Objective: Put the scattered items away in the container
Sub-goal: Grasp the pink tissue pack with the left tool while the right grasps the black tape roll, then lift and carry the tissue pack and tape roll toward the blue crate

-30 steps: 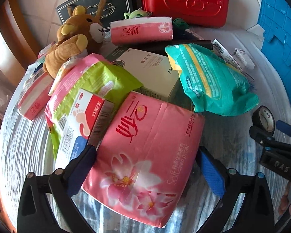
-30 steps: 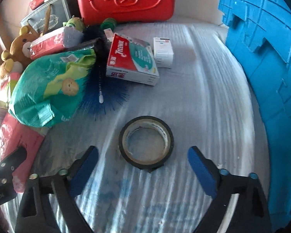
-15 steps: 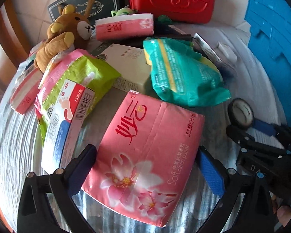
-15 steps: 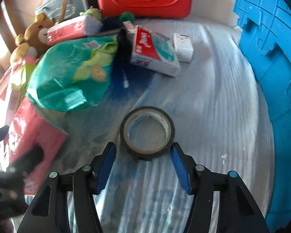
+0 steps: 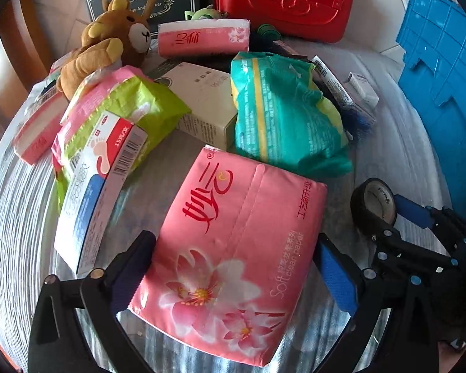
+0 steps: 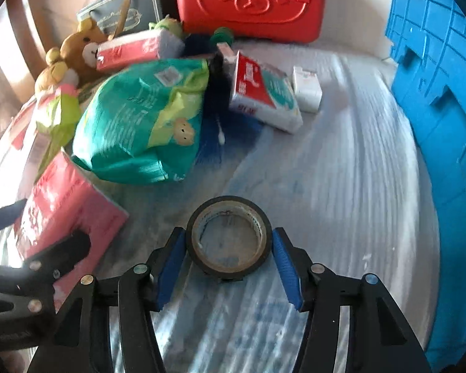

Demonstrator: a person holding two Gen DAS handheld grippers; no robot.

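Squeezing the tape roll (image 6: 229, 238) across its rim, the right gripper (image 6: 229, 269) has been closing — pads apparently touching; it may pop out. Left gripper (image 5: 235, 275) clamps the pink tissue pack (image 5: 233, 248).

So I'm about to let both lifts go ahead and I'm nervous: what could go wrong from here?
The right claw, whose jaws have just been closing, pinches the tape roll only at its round rim; it could pop out. The left claw squeezes a soft pink tissue pack, which may sag or slip.
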